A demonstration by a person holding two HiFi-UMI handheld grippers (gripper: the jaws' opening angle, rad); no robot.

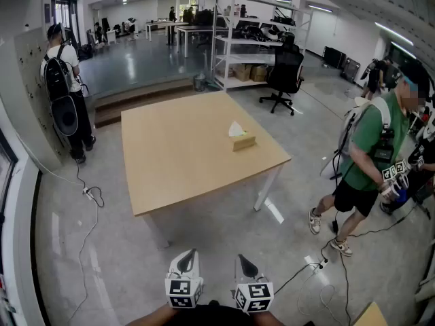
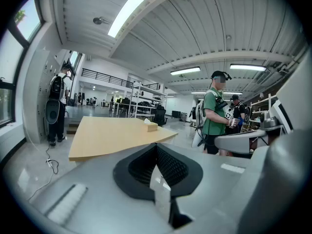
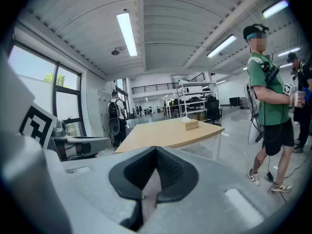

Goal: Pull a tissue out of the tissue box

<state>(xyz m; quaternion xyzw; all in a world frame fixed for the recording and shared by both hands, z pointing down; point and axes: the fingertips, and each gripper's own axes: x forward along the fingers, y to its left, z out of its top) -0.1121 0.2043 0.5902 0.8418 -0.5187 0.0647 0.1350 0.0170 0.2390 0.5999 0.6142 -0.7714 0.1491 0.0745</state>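
Approach stage, seemingly: the left gripper (image 1: 188, 254) and right gripper (image 1: 243, 258), closed and empty at bottom centre, needed to reach the mid-frame box (image 1: 244, 142) and open.

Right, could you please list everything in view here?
table: one, light wood, centre
tissue box: one, tan, on the table's far right, white tissue sticking up
office chair: one, black, beyond the table
shelving rack: one, white, beyond the table
person in green: one, green shirt, right of the table
backpack wearer: one, black backpack, by the left wall
left gripper: one, grey, bottom of head view, shut
right gripper: one, grey, beside it, shut
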